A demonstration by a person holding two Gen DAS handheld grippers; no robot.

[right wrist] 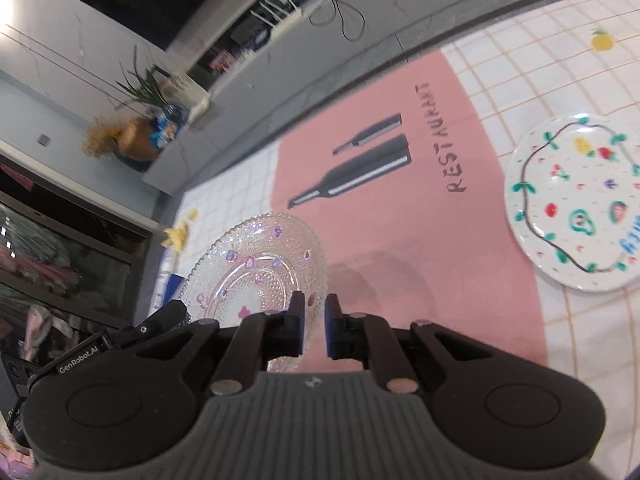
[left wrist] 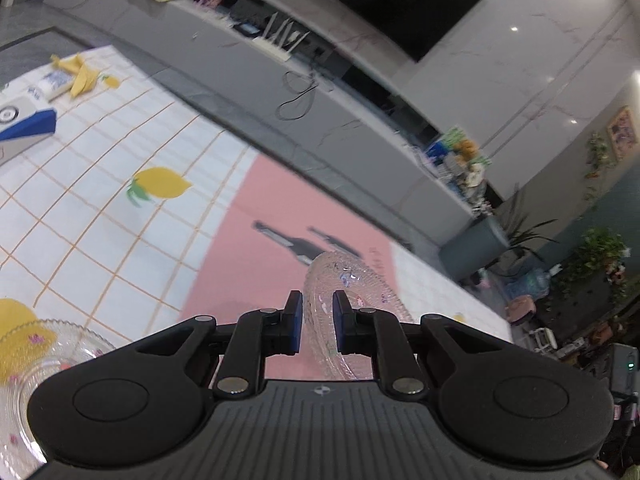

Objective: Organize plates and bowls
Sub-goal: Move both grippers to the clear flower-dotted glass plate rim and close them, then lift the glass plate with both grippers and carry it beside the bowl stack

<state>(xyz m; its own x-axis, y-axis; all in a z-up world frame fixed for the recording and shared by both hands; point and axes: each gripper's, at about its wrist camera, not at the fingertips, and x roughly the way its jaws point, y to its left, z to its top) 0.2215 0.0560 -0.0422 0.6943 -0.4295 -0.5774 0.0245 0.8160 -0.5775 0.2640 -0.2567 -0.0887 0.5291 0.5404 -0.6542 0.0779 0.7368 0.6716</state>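
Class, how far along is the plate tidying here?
Done: nothing stacked yet. In hand: left tool grips a glass plate by its rim, tilted; right tool is shut beside it. Left: second glass plate and painted plate lie apart on the cloth.
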